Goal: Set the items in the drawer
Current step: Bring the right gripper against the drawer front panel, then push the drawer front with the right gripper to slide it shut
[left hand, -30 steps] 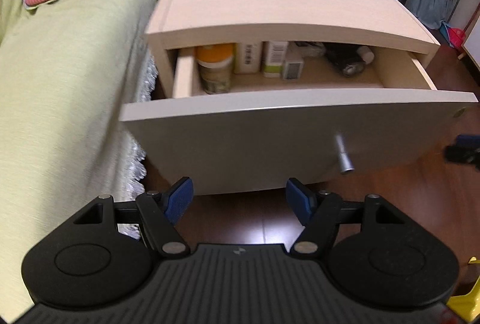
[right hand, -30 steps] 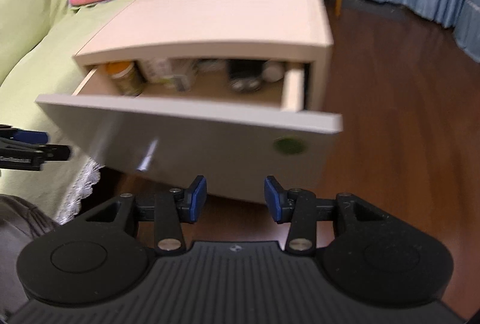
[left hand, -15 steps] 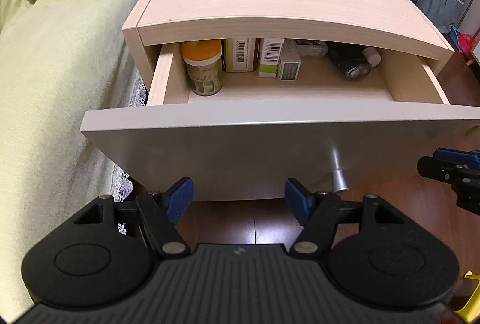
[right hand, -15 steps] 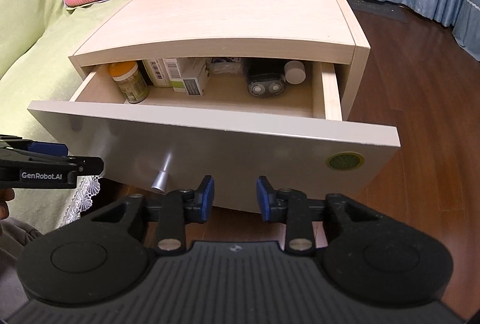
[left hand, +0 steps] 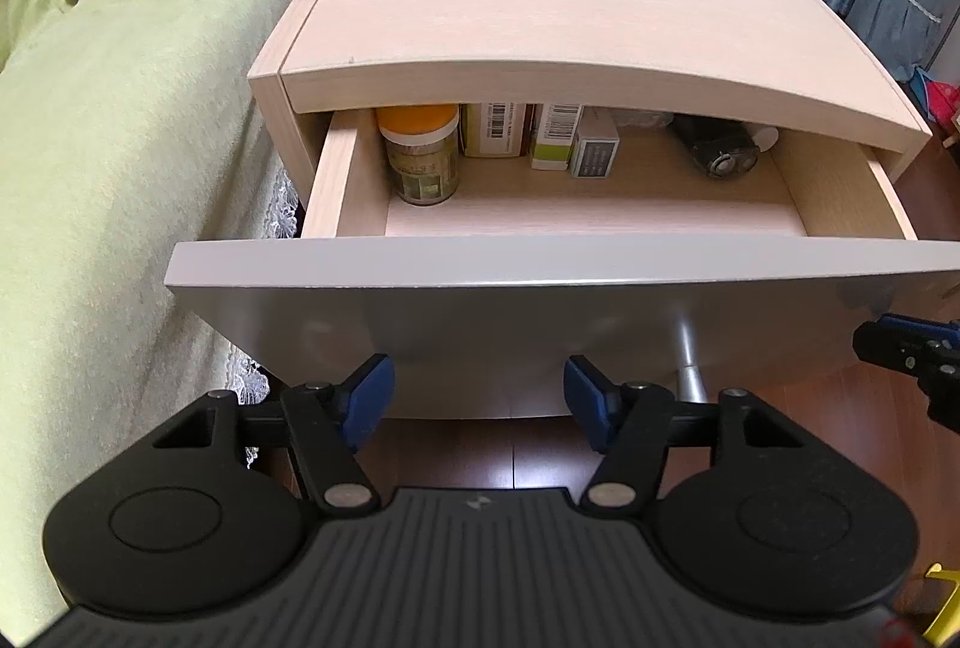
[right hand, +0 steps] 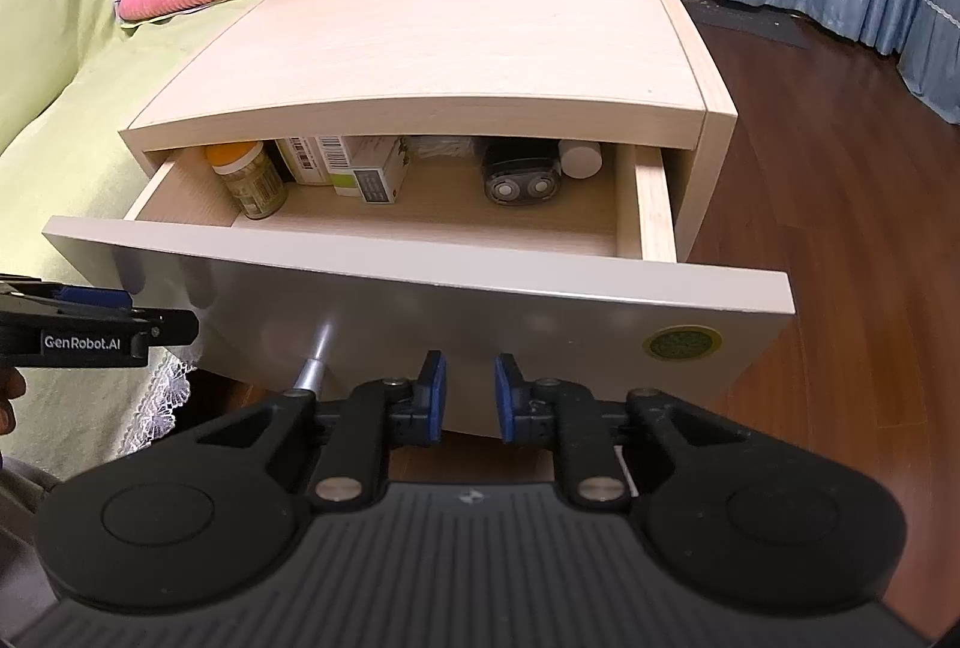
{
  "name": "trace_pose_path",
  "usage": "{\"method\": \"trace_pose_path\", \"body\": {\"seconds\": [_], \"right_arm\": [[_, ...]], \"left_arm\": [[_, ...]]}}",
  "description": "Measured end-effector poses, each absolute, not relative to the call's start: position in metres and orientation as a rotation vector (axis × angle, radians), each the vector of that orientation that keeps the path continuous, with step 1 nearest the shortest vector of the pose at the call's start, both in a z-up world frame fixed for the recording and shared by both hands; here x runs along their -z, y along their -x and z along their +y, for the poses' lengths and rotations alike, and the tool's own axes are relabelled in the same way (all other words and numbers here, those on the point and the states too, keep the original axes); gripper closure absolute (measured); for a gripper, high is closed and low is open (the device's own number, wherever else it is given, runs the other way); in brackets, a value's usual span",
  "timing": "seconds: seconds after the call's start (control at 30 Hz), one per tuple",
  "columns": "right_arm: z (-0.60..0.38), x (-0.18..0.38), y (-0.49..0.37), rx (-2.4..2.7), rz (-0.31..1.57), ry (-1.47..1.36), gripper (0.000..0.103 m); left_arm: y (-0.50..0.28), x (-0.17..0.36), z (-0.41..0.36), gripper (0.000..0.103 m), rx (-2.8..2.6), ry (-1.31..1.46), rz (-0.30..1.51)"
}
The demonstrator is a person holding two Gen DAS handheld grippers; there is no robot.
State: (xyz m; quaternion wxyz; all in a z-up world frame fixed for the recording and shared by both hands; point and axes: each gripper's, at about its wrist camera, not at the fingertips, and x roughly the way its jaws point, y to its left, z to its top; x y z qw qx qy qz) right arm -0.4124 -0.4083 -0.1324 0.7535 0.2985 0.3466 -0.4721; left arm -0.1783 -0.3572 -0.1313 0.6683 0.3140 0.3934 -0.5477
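1. My left gripper (left hand: pixel 478 396) hovers before the drawer (left hand: pixel 540 282) front, jaws spread wide, holding nothing.
2. My right gripper (right hand: pixel 465 396) sits near the metal knob (right hand: pixel 312 369), jaws narrow with a small gap, holding nothing.
3. The drawer stands pulled out of the nightstand (right hand: pixel 444 42).
4. Inside, from the left: an orange-capped jar (left hand: pixel 423 153) upright, barcoded boxes (left hand: pixel 528 135) beside it, and a black electric shaver (right hand: pixel 521 177) lying towards the right.
5. A green-covered bed (left hand: pixel 120 156) stands beside the nightstand.
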Motion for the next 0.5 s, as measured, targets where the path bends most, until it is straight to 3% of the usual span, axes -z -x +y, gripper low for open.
{"method": "trace_pose_path", "body": {"seconds": [0.5], "right_arm": [[-0.428, 0.133, 0.406, 1.047, 0.745, -0.637, 0.088]], "left_arm": [[0.183, 0.13, -0.366, 0.039, 1.238, -0.719, 0.847]]}}
